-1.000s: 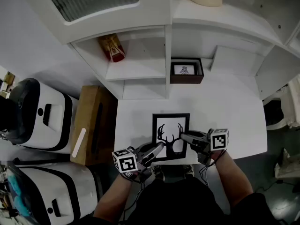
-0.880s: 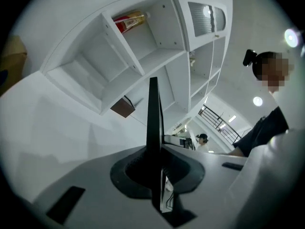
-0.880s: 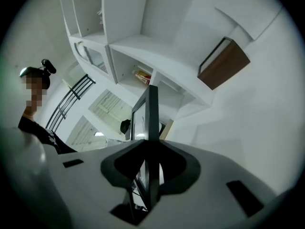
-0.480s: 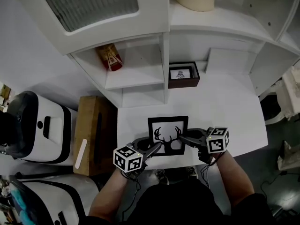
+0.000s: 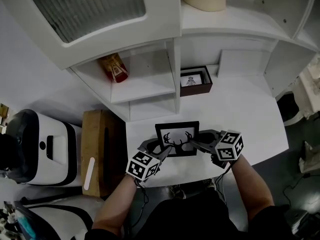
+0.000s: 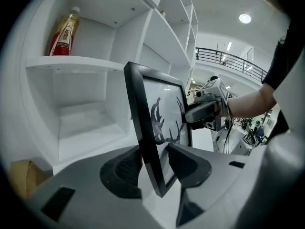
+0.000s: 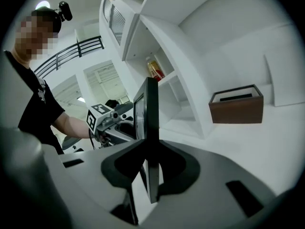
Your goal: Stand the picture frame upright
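White shelving (image 5: 150, 84) is built up behind a white surface (image 5: 250, 114), and a wooden cabinet (image 5: 100, 139) is set against the surface's left side. A reddish bottle (image 5: 114, 68) is stood on a middle shelf, and a brown box (image 5: 196, 81) with a small picture on top is placed further right, at the back of the surface. Near the front edge of the surface the picture frame (image 5: 177, 140) is held up between the two tongs. It is a black frame with an antler silhouette on a white ground. Its long axis is carried up and down, tipped a little from upright, with the top leaned towards the shelving and the antler tips pointed upward. The antler side is turned towards the person and the back towards the shelves. Whether the lower edge is set on the surface cannot be made out. The left tongs (image 5: 159, 149) are placed low at the frame's left edge. Their jaws have just been opening and are spread wide, with the frame's edge between them and a gap seen on the picture side, so nothing is gripped there. The right tongs (image 5: 196, 140) are placed at the right edge. Their jaws have just been closing and are pressed on the frame's edge from front and back.
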Demonstrator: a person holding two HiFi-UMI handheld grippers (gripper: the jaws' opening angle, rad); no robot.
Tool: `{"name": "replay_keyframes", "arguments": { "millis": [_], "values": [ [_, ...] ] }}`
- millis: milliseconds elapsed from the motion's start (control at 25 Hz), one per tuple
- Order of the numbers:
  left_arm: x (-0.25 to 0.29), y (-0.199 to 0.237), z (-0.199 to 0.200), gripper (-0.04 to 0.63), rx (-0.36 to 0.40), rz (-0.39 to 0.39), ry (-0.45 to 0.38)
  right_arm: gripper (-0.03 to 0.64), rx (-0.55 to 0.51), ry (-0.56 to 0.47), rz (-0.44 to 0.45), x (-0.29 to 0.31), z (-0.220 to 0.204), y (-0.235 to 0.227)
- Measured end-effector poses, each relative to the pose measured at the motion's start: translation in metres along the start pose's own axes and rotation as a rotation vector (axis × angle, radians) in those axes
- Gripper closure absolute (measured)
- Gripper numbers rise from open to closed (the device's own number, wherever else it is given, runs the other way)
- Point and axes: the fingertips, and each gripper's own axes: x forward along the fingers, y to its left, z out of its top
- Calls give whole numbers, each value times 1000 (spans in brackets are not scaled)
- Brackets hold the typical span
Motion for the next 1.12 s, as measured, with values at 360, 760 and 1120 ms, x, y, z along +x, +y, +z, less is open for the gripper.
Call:
{"name": "replay_keyframes", "arguments": {
  "millis": [360,760,1120],
  "values": [
    [20,44,11,420,50,108,3,528,-114,54,-64,27,15,-32],
    [43,81,19,433,102,189,22,514,-157,133,-140,49,21,-79],
    [59,100,23,439,85,221,22,514,-186,181,-166,58,24,-103]
  ]
}}
